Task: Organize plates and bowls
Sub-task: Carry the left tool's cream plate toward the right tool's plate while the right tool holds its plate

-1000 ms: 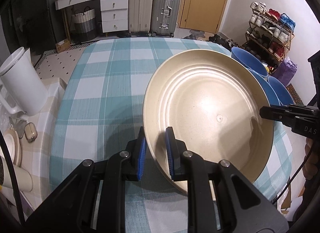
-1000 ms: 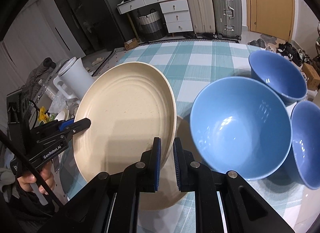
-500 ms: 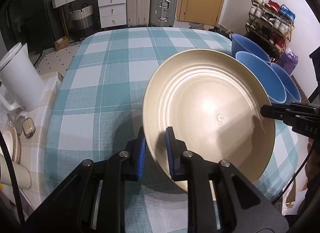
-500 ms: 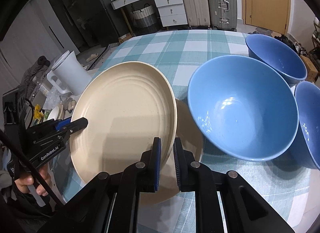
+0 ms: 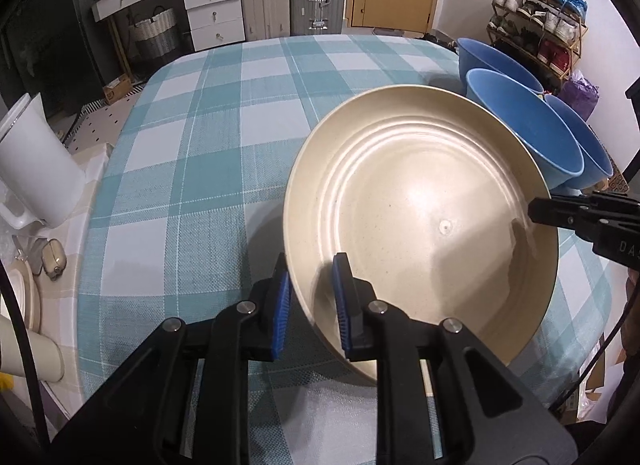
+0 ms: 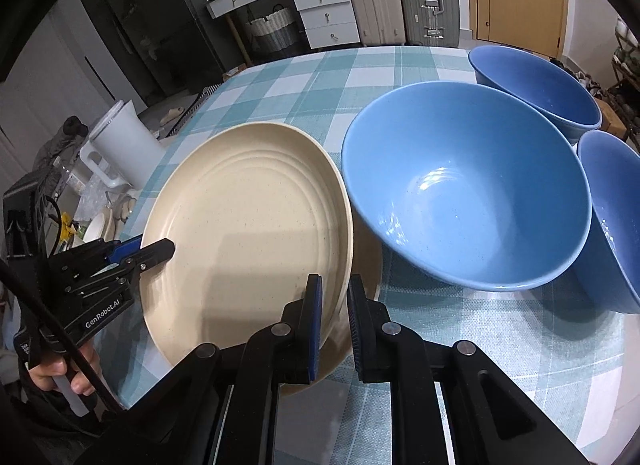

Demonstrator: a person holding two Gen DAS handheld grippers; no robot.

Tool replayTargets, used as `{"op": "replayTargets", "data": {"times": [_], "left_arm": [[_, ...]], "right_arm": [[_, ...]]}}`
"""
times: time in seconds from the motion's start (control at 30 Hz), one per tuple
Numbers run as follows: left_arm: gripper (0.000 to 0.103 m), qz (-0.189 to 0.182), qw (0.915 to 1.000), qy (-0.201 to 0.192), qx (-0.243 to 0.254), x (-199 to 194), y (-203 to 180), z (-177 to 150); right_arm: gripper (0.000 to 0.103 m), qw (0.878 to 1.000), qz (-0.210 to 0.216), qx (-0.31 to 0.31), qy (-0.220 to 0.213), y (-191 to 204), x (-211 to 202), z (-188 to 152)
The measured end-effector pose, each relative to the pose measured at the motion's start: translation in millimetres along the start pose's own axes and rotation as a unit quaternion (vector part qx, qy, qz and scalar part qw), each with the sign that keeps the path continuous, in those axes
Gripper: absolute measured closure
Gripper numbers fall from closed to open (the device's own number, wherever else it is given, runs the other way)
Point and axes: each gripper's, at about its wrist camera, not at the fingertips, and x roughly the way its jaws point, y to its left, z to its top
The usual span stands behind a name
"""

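The left gripper point(image 5: 310, 303) pinches the near-left rim of the cream plate point(image 5: 432, 225); the right gripper point(image 6: 334, 317) pinches the opposite rim. Over the last second both have lowered the plate toward the checked tablecloth point(image 5: 192, 169), and the background has risen in frame. Judgement: set-down is close, beside the three blue bowls point(image 6: 468, 193) at right. A second cream plate point(image 6: 370, 265) appears to lie beneath, so stacking is likely. The plate faces up, slightly tilted; being round, it has no long axis.
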Motion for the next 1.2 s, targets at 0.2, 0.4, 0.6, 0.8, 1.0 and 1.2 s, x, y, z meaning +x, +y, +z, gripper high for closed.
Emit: {"op": "replayTargets", "data": {"times": [0.2, 0.4, 0.6, 0.8, 1.0, 1.2], "left_arm": [[0.086, 0.000, 1.0000, 0.008, 0.002, 10.6, -0.1, -0.3], [0.085, 0.000, 0.9998, 0.017, 0.008, 19.0, -3.4, -0.3], [0.084, 0.007, 0.9995, 0.025, 0.019, 27.4, -7.4, 1.0], [0.083, 0.013, 0.9991, 0.030, 0.027, 30.3, -11.0, -0.2], [0.082, 0.019, 0.9988, 0.031, 0.034, 30.5, -13.0, -0.7], [0.082, 0.025, 0.9984, 0.032, 0.040, 30.2, -15.3, -2.1]], "right_arm": [[0.088, 1.000, -0.004, 0.001, 0.003, -1.3, 5.8, -0.3], [0.088, 0.999, -0.029, -0.012, -0.005, 2.2, 6.9, -1.0], [0.088, 0.999, -0.046, -0.018, -0.007, 2.3, 10.3, -3.0], [0.088, 0.998, -0.059, -0.029, -0.011, 4.1, 13.0, -5.1], [0.088, 0.996, -0.076, -0.044, -0.020, 8.0, 14.1, -7.4], [0.088, 0.994, -0.092, -0.056, -0.025, 11.2, 14.5, -9.2]]}}
